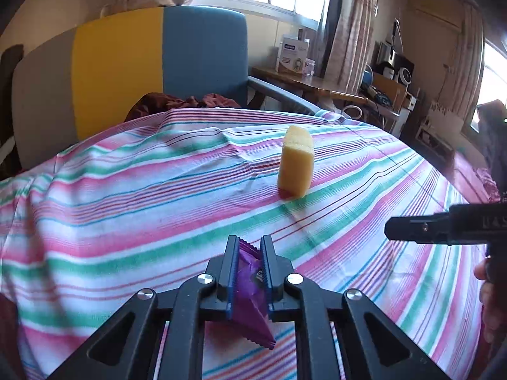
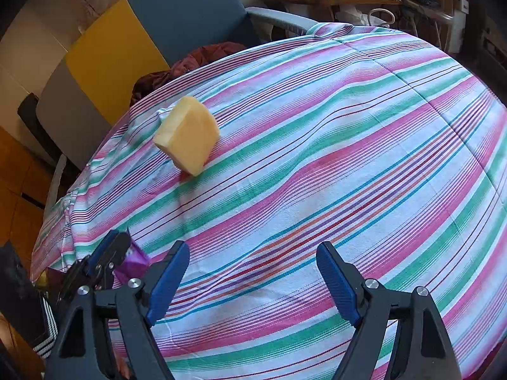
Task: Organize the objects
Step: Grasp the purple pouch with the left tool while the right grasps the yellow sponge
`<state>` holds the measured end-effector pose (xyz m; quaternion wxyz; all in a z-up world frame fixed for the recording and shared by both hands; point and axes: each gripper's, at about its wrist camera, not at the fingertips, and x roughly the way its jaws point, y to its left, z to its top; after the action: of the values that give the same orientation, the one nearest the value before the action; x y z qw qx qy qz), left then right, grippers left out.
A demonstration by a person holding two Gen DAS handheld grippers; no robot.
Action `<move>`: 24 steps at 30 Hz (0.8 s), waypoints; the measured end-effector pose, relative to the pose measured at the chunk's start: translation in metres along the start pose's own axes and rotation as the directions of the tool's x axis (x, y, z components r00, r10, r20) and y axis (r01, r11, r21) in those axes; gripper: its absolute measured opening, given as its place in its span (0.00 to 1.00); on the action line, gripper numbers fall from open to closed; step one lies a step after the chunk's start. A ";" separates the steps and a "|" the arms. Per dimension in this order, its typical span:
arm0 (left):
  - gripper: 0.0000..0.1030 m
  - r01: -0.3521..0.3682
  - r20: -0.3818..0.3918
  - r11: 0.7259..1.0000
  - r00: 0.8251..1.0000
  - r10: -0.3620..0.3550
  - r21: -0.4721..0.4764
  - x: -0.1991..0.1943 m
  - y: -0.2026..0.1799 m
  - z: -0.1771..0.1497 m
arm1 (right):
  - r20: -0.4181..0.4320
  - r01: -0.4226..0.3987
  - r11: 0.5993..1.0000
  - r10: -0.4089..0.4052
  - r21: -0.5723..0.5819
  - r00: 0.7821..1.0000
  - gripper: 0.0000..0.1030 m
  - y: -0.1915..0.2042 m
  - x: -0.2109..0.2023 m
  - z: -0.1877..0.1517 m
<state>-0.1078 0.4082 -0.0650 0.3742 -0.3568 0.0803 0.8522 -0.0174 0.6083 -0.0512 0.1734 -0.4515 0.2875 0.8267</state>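
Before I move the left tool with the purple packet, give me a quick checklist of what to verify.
1. Left tool shut on the packet: ok, both pads press on it.
2. Packet clear of the cloth: cannot tell, its lower corner hangs close to it.
3. Right tool free: ok, open with nothing between its pads.
4. Tools apart: ok, a gap shows between them in the left view.
5. Sponge out of the way: ok, it stands on the cloth well ahead of both tools.
6. Place to put the packet: cannot tell, no container shows.
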 end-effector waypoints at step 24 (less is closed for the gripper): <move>0.34 0.020 -0.096 1.000 0.995 -0.019 0.018 0.000 0.002 -0.022 | 0.092 -0.012 0.997 0.020 -0.082 0.996 0.82 0.022 -0.011 0.004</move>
<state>-0.0969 0.3982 -0.0811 0.3816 -0.3944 0.1025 0.8296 -0.0263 0.5940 -0.0330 0.1616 -0.4168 0.2489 0.8592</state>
